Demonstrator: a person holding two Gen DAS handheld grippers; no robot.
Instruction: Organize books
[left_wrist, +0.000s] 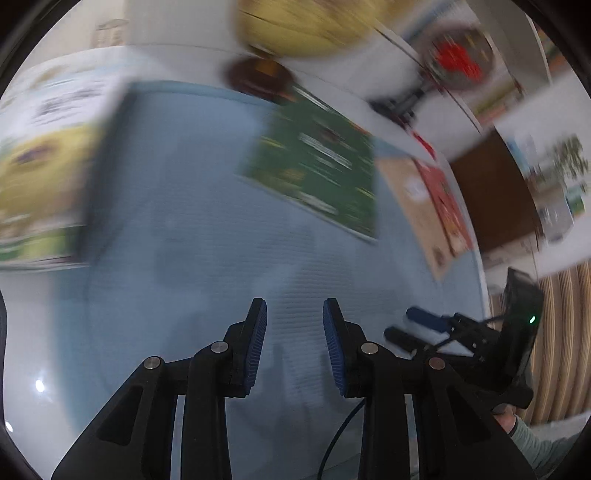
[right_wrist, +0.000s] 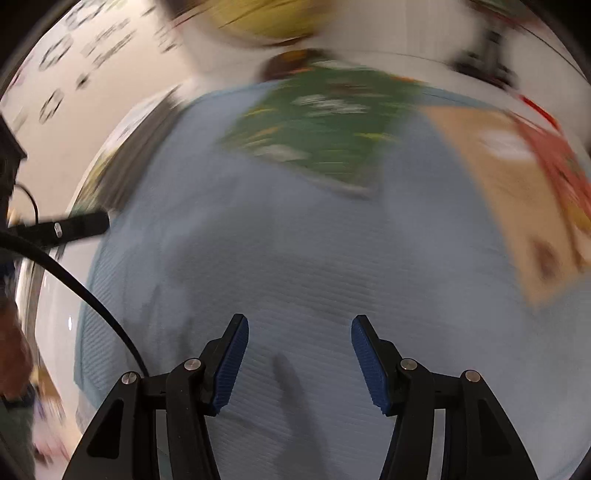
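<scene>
**Books still scattered, both grippers empty**

We judge the sorting unfinished. Three books lie apart on the blue mat (right_wrist: 295, 295) that covers the desk (left_wrist: 22, 332). The green book (right_wrist: 317, 129) lies askew near the mat's far edge. The tan-and-red book (right_wrist: 509, 192) lies at the mat's right edge. The yellow-and-white book (left_wrist: 48, 166) lies over the mat's left edge. None is stacked on or lined up with another, so all the gathering is left, as far as we can see.

Our left gripper (left_wrist: 294, 343) hangs over bare mat, jaws narrowly apart with nothing between them. Our right gripper (right_wrist: 300, 362) stands with its jaws moderately wide, also empty, above the mat's near part.

Every cover carries lettering, but the blur leaves none of it readable. Dark print on the wall (right_wrist: 92, 48) beyond the far left corner is equally illegible.
</scene>
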